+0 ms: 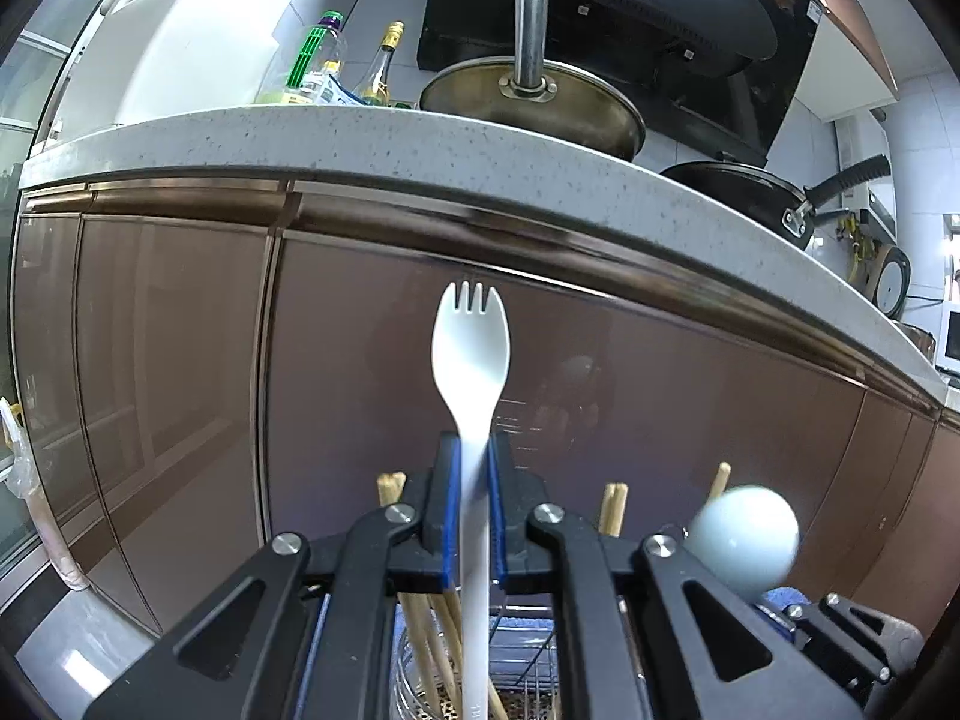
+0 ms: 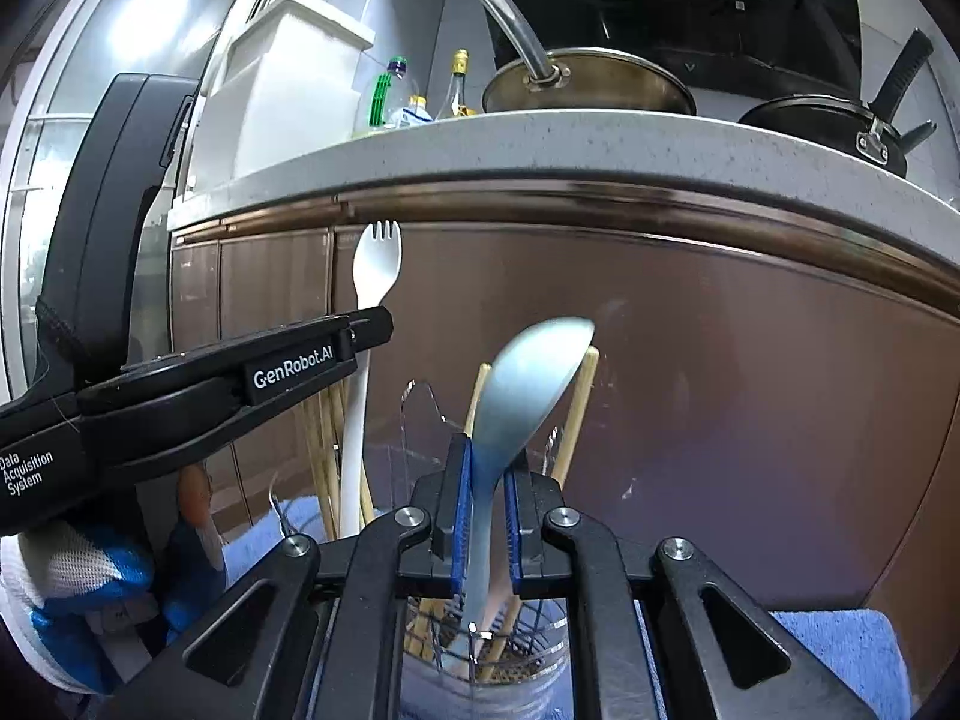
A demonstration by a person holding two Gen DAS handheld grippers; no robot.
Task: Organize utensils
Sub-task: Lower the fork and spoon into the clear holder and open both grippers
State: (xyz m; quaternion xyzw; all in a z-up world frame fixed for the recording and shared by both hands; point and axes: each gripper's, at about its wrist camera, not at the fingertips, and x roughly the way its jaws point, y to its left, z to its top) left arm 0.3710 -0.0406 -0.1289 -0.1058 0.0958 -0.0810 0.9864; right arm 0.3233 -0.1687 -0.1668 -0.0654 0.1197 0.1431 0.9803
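My left gripper [image 1: 474, 456] is shut on the handle of a white plastic spork [image 1: 471, 348], held upright with its tines up. The same gripper [image 2: 366, 330] and spork [image 2: 375, 267] show at the left of the right wrist view. My right gripper [image 2: 485, 468] is shut on a pale blue spoon [image 2: 528, 378], bowl up and blurred; the bowl also shows in the left wrist view [image 1: 744, 540]. Below both stands a clear utensil holder [image 2: 540, 672] with wooden chopsticks [image 2: 576, 414] in it. The chopsticks [image 1: 612, 510] show behind my left gripper.
A brown cabinet front [image 1: 180, 360] stands close ahead under a speckled white countertop [image 1: 360, 138]. On it are a metal pot [image 1: 540, 102], a black pan [image 1: 756, 192] and bottles [image 1: 318, 60]. A blue cloth [image 2: 852, 654] lies under the holder.
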